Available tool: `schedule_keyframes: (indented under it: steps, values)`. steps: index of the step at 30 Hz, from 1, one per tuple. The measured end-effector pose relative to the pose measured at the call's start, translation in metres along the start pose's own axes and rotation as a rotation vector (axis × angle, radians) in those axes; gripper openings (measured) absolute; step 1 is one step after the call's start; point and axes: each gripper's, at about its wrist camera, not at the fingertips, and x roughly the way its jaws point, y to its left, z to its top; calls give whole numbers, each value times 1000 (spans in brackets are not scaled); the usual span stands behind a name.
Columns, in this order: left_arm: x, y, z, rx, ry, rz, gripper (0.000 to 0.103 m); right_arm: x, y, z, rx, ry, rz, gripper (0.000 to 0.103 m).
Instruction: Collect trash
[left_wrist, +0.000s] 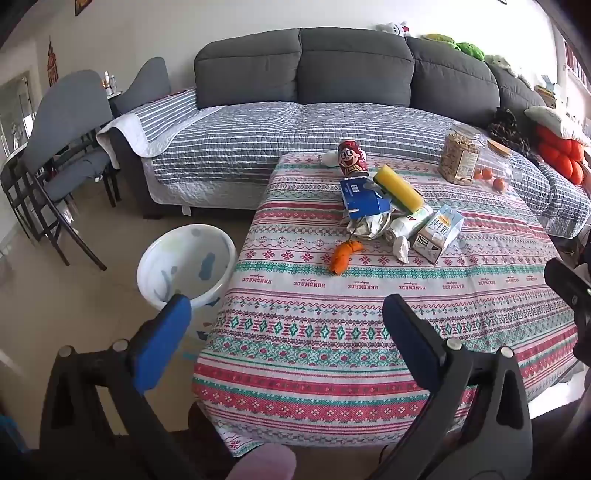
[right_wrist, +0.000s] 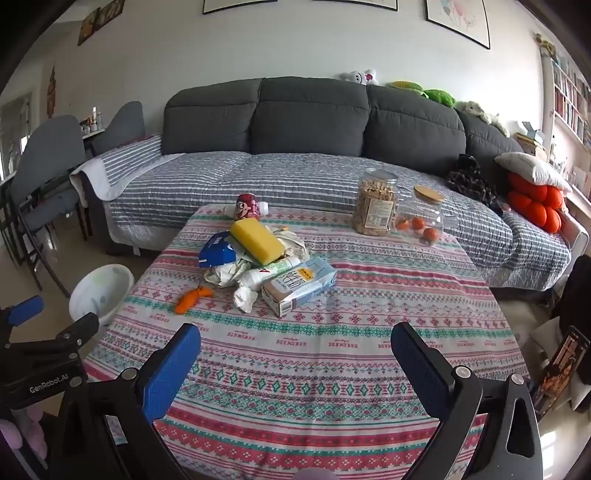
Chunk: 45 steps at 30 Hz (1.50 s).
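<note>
A pile of trash lies on the patterned tablecloth (right_wrist: 332, 354): a yellow sponge (right_wrist: 256, 238), a blue carton (right_wrist: 218, 254), crumpled paper (right_wrist: 225, 275), a white bottle (right_wrist: 271, 271), a milk carton (right_wrist: 299, 286), a white tissue wad (right_wrist: 245, 297), an orange scrap (right_wrist: 192, 297) and a red can (right_wrist: 248, 207). The pile also shows in the left wrist view (left_wrist: 384, 218). A white bin (left_wrist: 186, 267) stands on the floor left of the table. My left gripper (left_wrist: 284, 308) is open and empty over the table's near left corner. My right gripper (right_wrist: 295, 341) is open and empty above the near table edge.
A jar of snacks (right_wrist: 376, 206) and a clear jar with small oranges (right_wrist: 421, 221) stand at the table's far right. A grey sofa (right_wrist: 295, 122) with a striped cover runs behind. Grey chairs (left_wrist: 62, 122) stand at the left. The left gripper shows in the right wrist view (right_wrist: 44, 317).
</note>
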Motion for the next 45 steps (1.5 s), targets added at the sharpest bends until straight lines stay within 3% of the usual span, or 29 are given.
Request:
schedule_keyframes:
  steps: [20, 23, 34, 41, 45]
  values:
    - [-4, 4, 10, -13, 9, -31, 103, 8, 2, 0, 20, 24, 12, 103]
    - [-5, 5, 11, -17, -14, -10, 103, 12, 2, 2, 11, 25, 8, 103]
    - [2, 16, 17, -81, 34, 11, 103, 31, -4, 0, 5, 66, 20, 103]
    - [5, 14, 22, -80, -32, 34, 103, 36, -10, 2, 48, 78, 58, 103]
    - [11, 10, 22, -67, -23, 31, 103, 44, -6, 2, 69, 104, 79, 103]
